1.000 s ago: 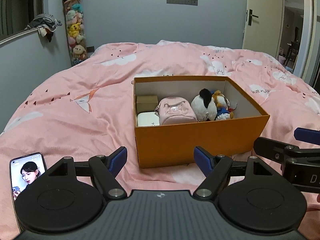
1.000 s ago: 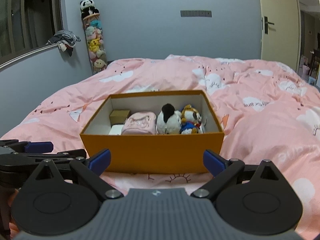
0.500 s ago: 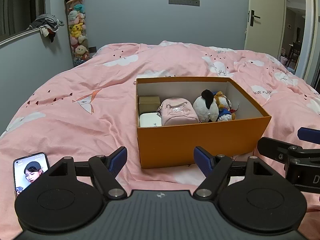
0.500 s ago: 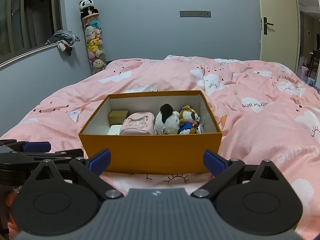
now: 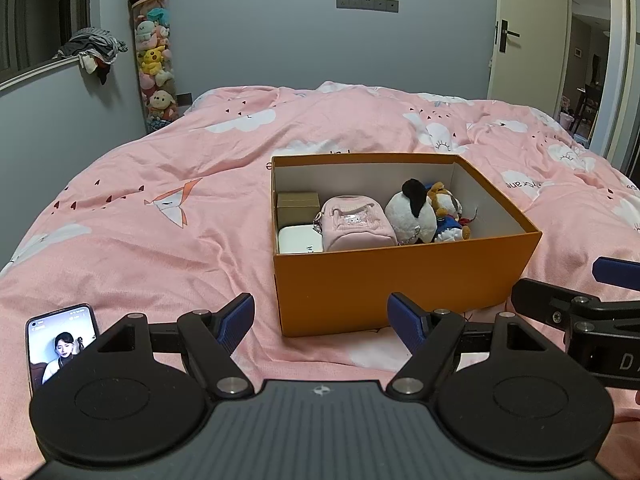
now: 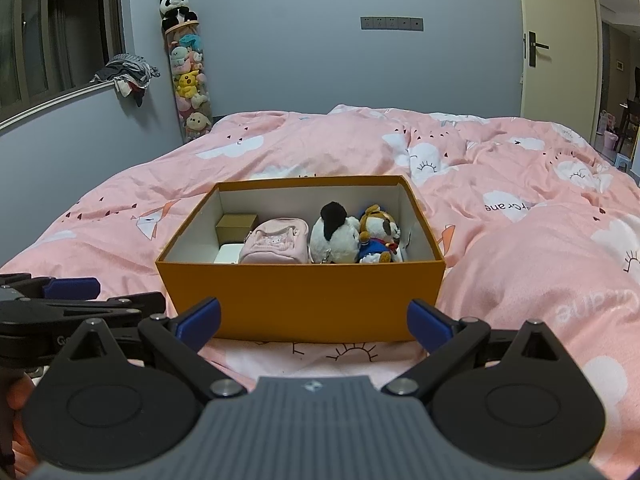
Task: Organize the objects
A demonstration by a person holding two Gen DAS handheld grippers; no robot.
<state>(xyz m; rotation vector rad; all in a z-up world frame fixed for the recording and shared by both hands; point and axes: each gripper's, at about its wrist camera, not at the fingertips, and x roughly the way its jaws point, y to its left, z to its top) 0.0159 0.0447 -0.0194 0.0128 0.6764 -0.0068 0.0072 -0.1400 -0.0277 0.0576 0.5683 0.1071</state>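
An open orange box stands on the pink bed. Inside, left to right: a tan small box behind a white case, a pink pouch, a panda plush and a brown dog plush in blue. My left gripper is open and empty, just in front of the box. My right gripper is open and empty, also in front of the box. Each gripper shows at the edge of the other's view.
A lit phone lies on the bed at the near left. A tall tube of plush toys stands in the far left corner. The pink duvet bulges up to the right of the box. A door is at the far right.
Both grippers have drawn back slightly and risen, so the box sits a little lower in view. Both stay open and empty. The box contents have not moved.
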